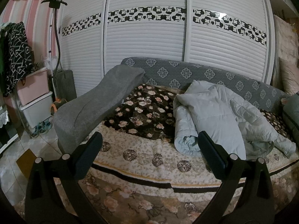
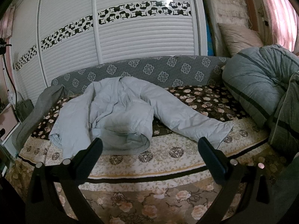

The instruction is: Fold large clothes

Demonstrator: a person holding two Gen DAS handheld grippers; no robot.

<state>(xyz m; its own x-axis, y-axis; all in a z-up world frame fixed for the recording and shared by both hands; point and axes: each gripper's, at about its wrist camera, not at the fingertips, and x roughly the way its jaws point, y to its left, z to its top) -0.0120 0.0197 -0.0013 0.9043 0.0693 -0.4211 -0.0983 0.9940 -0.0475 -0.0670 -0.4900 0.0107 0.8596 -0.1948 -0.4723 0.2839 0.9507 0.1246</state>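
A pale blue quilted jacket (image 2: 119, 110) lies rumpled on the sofa's floral blanket (image 2: 205, 97), one sleeve stretched toward the right front. In the left wrist view the jacket (image 1: 214, 115) sits to the right. My left gripper (image 1: 149, 145) is open and empty, in front of the sofa edge, its right finger (image 1: 211, 149) near the jacket's sleeve cuff. My right gripper (image 2: 149, 149) is open and empty, just in front of the jacket's hem, apart from it.
A grey sofa arm (image 1: 97, 100) rises at the left. A grey striped duvet (image 2: 261, 89) is piled at the right end. White louvred wardrobe doors (image 1: 145, 43) stand behind. Storage boxes (image 1: 33, 97) and a garment steamer pole (image 1: 56, 43) stand at far left.
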